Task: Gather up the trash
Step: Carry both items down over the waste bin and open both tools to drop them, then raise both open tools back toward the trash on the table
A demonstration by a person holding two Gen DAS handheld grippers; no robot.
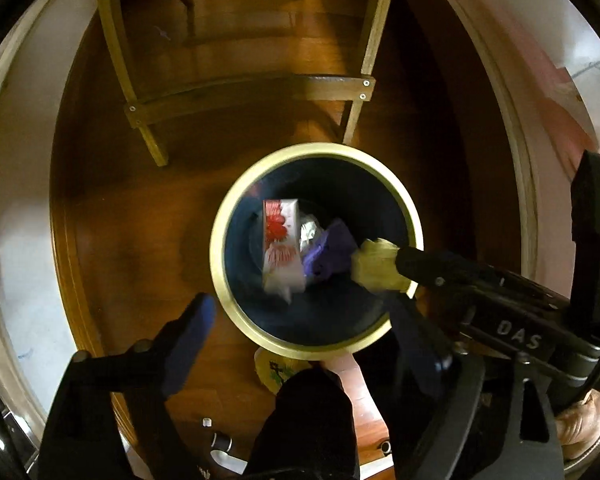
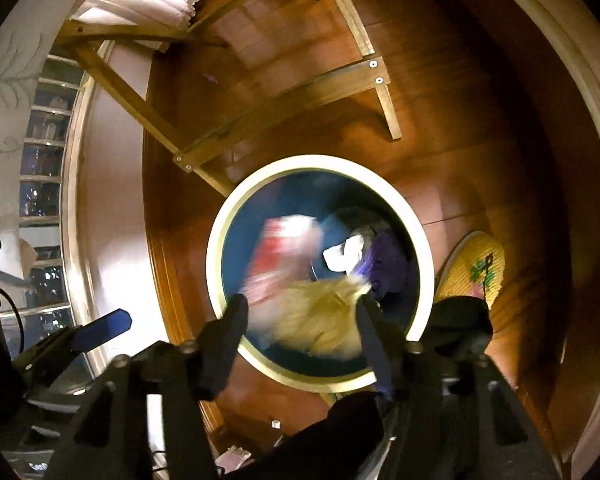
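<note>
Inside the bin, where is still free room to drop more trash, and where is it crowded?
Free: the near dark wall and floor of the bin, below the red-white carton. Crowded: the middle and right, where the carton, foil, purple glove and yellow wad sit.

We note the floor [image 1: 148, 216] is polished wood, warm and glossy. The bin [image 1: 236, 280] has a smooth, matt pale rim and a dark, faintly shiny plastic-looking inner wall. Inside, a red-and-white packet [image 1: 282, 240] looks like glossy printed film; a purple piece [image 1: 332, 252] looks like soft cloth. The yellowish wad [image 2: 320, 316] seems crumpled paper, blurred. The chair frame [image 1: 244, 92] is bare matt wood. A slipper [image 2: 476, 268] shows rough knitted weave.
</note>
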